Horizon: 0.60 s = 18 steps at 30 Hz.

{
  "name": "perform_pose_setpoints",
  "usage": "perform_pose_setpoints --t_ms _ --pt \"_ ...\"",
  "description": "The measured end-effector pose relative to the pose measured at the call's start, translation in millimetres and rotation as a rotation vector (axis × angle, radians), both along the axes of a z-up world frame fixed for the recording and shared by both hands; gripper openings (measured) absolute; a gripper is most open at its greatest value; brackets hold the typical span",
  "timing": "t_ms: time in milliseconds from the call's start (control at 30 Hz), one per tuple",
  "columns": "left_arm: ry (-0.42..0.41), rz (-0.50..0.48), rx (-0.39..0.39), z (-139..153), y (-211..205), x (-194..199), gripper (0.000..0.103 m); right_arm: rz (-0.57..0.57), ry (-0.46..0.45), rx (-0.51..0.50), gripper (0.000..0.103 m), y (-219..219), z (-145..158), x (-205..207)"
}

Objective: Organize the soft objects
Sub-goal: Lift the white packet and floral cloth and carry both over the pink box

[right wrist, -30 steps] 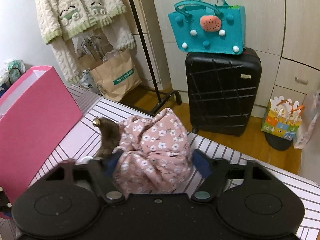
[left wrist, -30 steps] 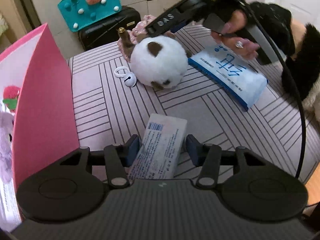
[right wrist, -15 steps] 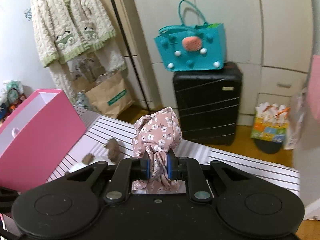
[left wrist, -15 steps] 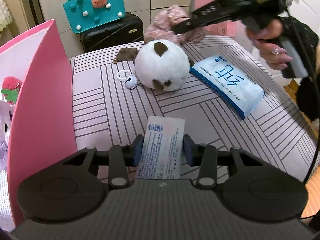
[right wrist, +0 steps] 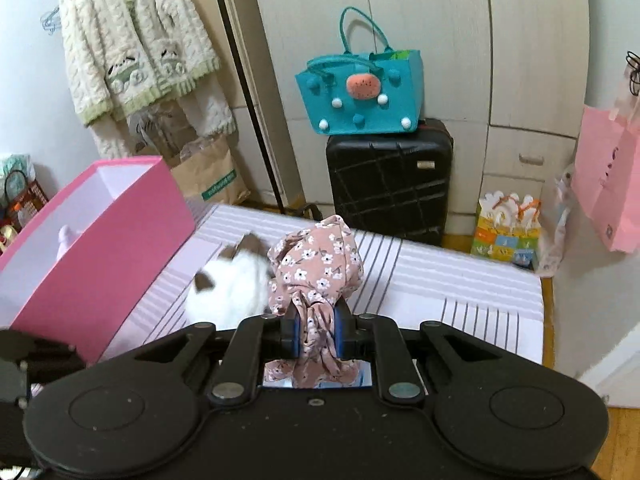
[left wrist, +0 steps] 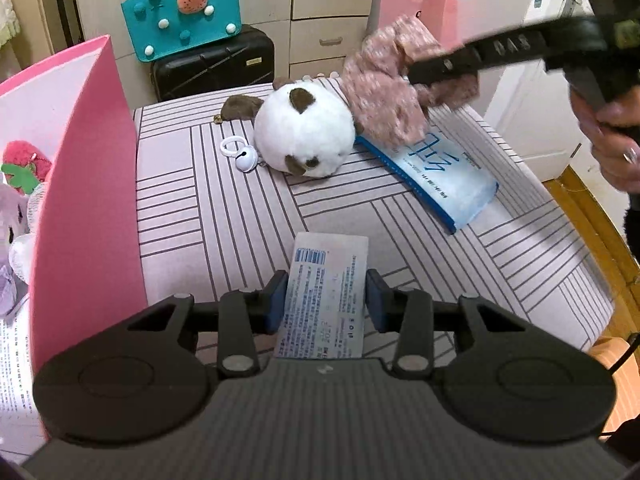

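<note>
My left gripper (left wrist: 326, 300) is shut on a small white tissue pack (left wrist: 325, 296) with a barcode, held low over the striped table (left wrist: 208, 216). My right gripper (right wrist: 316, 330) is shut on a bunched pink floral cloth (right wrist: 318, 268), lifted above the table; from the left wrist view that cloth (left wrist: 384, 96) hangs over the far right, past a white plush ball with brown patches (left wrist: 304, 132). A blue tissue packet (left wrist: 436, 172) lies flat right of the plush. A pink open box (left wrist: 84, 184) stands at the left, with soft toys (left wrist: 20, 172) inside.
A white bell on a ring (left wrist: 242, 156) and a brown plush piece (left wrist: 240, 108) lie by the plush ball. Beyond the table stand a black suitcase (right wrist: 390, 180) with a teal bag (right wrist: 360, 96) on top, and a pink paper bag (right wrist: 608, 184) hangs at right.
The right gripper closed on the floral cloth and lifted it off the table, up and toward the right. The left gripper tightened on the white tissue pack and stayed in place.
</note>
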State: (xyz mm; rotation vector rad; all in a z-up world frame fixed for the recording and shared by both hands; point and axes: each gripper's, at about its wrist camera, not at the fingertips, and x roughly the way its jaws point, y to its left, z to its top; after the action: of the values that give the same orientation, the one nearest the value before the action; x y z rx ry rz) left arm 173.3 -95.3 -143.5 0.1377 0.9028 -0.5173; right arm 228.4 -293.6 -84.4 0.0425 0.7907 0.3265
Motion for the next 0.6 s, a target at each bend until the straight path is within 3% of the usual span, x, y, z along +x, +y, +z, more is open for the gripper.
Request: perform_pose_setpoints --t_ms 100,300,600 --pt "0.000 0.004 -0.011 5 4 -5 0.039 -0.021 0.041 -0.020 0.019 1 -6 -21" --pt "-0.013 -0.009 -0.020 17 10 -17 0.039 0.017 0.132 0.043 0.019 6 -22 -59" --pt "0.004 -0.066 -0.034 34 16 -40 0.039 0.076 0.185 0.060 0.019 21 -16 -100"
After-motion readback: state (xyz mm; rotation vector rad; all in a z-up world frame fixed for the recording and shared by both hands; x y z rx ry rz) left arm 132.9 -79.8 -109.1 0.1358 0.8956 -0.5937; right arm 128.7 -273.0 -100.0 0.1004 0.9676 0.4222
